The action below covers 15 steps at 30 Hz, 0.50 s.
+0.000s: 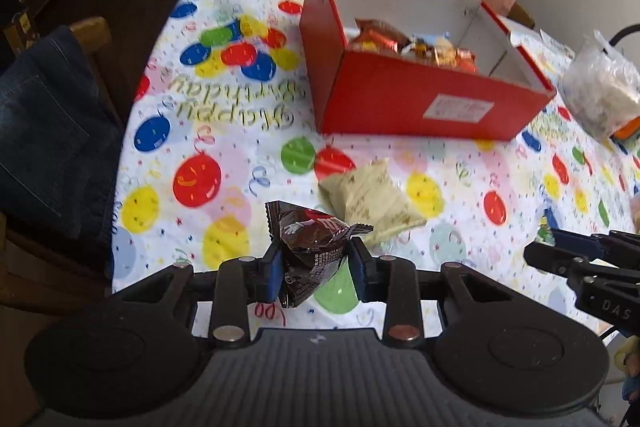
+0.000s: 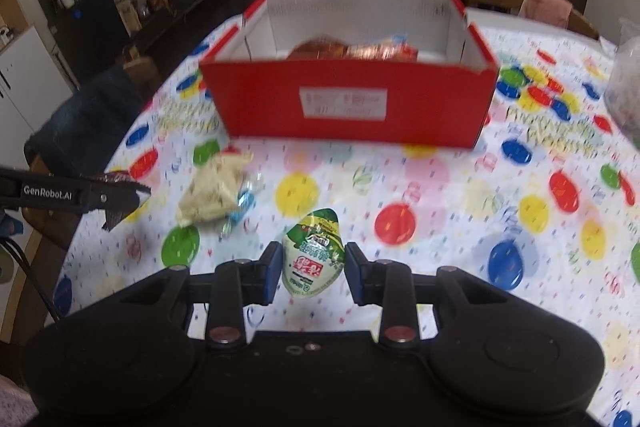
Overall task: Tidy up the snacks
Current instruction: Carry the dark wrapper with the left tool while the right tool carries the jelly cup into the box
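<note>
A: Nearest first. Left hand-held gripper [image 1: 314, 269]: state?

B: Clamped on a dark brown snack packet [image 1: 310, 247], pads pressing both sides, packet clear of the counter [image 1: 460, 163]. Its print is too creased to read.

A: Right hand-held gripper [image 2: 312, 269]?

B: A green-and-white pouch [image 2: 314, 253] sits between its jaws, off the cloth. The left pad touches the pouch; a thin gap seems to show at the right pad, so whether it is truly clamped I cannot tell. The pouch carries red characters that I cannot make out.

A: Step in hand?

B: By my judgement, the carry: both snacks are picked up and are to go into the red box [image 2: 352, 107].

A: What remains on the counter?

B: One pale cream packet [image 1: 372, 193], lying between the two tools and the box, with a small clear-and-blue wrapper [image 2: 242, 203] just beside it.

A: Requirement for the next move?

B: Probably raise each snack above the near wall of the box, advance over the open top, then part the jaws. The box already holds orange and gold wrappers [image 1: 404, 45] towards its far side, so the near part is free.

A: Legible writing?

B: "GenRobot.AI" on the left tool's side, "DAS" on the right tool, "Happy Birthday" on the balloon tablecloth. The white label [image 2: 344, 103] on the box is blurred.
</note>
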Each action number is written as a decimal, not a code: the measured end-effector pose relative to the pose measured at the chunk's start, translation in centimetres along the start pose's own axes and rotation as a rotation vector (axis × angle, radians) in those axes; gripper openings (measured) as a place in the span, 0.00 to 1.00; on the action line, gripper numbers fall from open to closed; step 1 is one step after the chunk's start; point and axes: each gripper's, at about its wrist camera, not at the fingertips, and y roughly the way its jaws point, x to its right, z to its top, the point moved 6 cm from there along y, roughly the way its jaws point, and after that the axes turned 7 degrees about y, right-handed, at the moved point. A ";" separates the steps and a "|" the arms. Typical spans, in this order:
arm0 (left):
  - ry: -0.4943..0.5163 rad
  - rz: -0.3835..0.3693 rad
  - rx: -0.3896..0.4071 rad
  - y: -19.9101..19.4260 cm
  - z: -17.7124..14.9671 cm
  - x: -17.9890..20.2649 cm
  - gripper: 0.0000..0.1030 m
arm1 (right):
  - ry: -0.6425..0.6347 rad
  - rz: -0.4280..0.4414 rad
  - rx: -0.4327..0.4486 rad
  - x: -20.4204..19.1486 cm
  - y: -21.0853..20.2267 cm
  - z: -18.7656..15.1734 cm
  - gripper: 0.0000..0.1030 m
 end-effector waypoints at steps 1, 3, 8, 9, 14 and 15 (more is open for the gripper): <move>0.002 0.005 0.010 -0.3 0.3 0.1 0.32 | 0.002 0.001 0.014 0.1 -0.3 0.4 0.31; 0.007 0.013 0.031 -0.9 1.0 0.3 0.32 | 0.001 0.003 0.039 0.4 -0.9 1.3 0.31; 0.003 0.015 0.065 -2.0 2.9 0.9 0.32 | -0.012 0.002 0.083 1.0 -1.8 3.4 0.31; 0.007 0.016 0.072 -2.2 3.3 1.1 0.32 | -0.018 0.001 0.091 1.1 -1.9 3.9 0.31; 0.041 0.018 0.108 -3.0 5.7 2.7 0.32 | -0.045 0.001 0.134 1.6 -2.4 6.5 0.31; 0.050 0.019 0.117 -3.1 6.2 3.0 0.32 | -0.050 0.001 0.144 1.7 -2.4 7.1 0.31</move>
